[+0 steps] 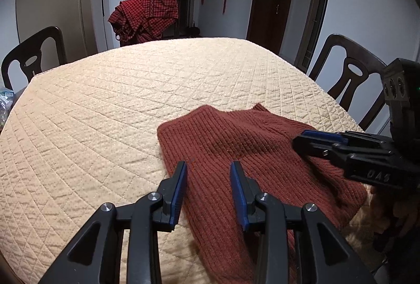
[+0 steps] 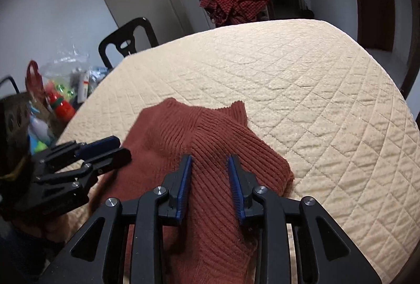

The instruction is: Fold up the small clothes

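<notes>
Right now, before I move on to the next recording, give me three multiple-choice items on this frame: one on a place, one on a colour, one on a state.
1. Where does the rust-brown knit garment lie?
A. On the quilted table cover
B. Over a chair back
C. On the floor

2. What colour are the pads on the gripper fingers?
A. Red
B. Blue
C. White

3. How do the jaws of the left gripper and right gripper stand?
A. Both clamped on a fold
B. One holds the garment lifted
C. Both apart, garment lying below them

Answers:
1. A, the knit spreads flat on the cream quilt.
2. B, blue strips line the inner face of each black finger.
3. C, each wrist view shows a gap between the pads with ribbed knit visible through it.
</notes>
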### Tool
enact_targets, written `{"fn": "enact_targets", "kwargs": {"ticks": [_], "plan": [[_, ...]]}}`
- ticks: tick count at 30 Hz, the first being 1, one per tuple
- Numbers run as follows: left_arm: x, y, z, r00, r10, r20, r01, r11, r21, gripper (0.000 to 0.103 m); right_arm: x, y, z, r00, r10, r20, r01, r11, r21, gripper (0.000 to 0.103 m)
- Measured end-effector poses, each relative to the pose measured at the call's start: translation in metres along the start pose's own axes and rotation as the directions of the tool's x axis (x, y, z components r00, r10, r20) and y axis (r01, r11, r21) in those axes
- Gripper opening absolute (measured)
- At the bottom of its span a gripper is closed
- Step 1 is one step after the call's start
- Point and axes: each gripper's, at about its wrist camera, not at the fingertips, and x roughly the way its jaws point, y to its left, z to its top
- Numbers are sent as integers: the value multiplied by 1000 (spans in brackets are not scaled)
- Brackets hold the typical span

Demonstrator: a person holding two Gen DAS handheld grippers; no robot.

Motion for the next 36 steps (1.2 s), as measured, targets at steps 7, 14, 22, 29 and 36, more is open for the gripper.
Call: {"fn": "enact_targets", "kwargs": {"ticks": [7,14,22,29,36], "plan": [[-12,16,-5,999,-20,25,22,997,-79,47,-32,-21,-7,998,-3,59,-2,997,75,46],[-1,37,-22,993,-120,-5,117,971,-208,51,-19,-60,-15,998,61,32,-67,972,225,46],[5,39,-27,986,-168,-4,163,957,-239,54,8,-78,-6,990,137,-9,-129,949,286,47],[3,40,-35,979,-206,-6,197,944,-265,54,-2,-73,-23,976,216,-18,-200,930,308,48],[4,37,-42,967,-256,-18,240,928,-284,54,-9,-63,-39,959,280,-41,-254,915,313,48]]}}
